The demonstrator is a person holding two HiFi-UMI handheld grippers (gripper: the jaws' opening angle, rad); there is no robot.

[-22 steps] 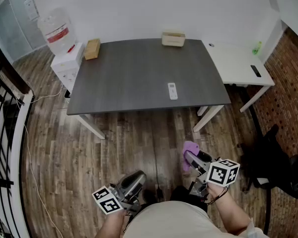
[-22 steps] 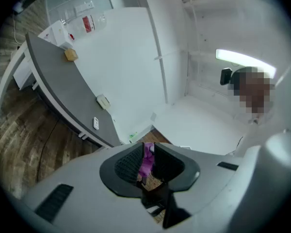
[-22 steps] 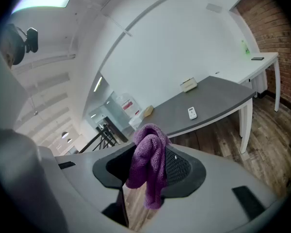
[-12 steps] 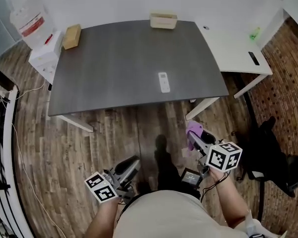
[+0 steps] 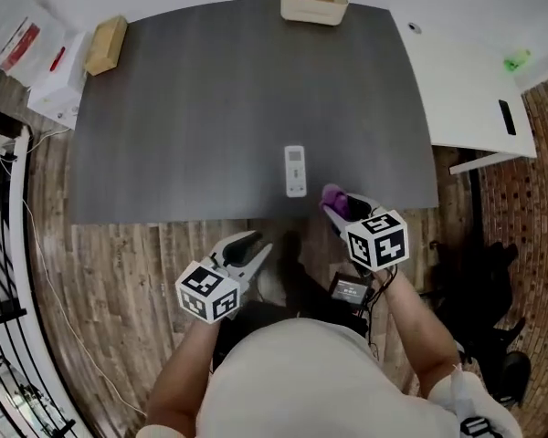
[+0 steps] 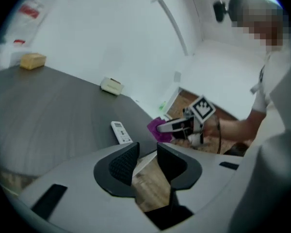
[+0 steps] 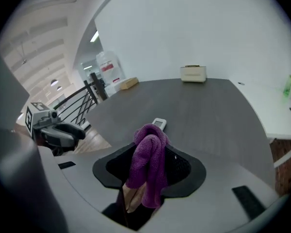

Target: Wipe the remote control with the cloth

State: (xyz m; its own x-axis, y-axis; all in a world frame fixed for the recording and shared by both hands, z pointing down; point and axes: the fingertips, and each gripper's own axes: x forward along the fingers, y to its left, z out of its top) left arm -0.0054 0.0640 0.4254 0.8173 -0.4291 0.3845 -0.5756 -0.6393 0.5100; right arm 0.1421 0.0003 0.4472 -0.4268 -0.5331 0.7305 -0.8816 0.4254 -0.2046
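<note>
Dark grey table [image 5: 210,108] filled the upper head view, with wood-plank floor [image 5: 119,272] below it. Right gripper [image 5: 345,208], at the table's near edge, was clenched on a bunched purple cloth [image 7: 148,159]. Left gripper [image 6: 148,159], lower left over the floor, was released, its jaws slightly apart and empty. White remote control [image 5: 295,171] lay flat just left of the cloth, not touching it. Beige box [image 5: 314,2] stood at top centre.
</note>
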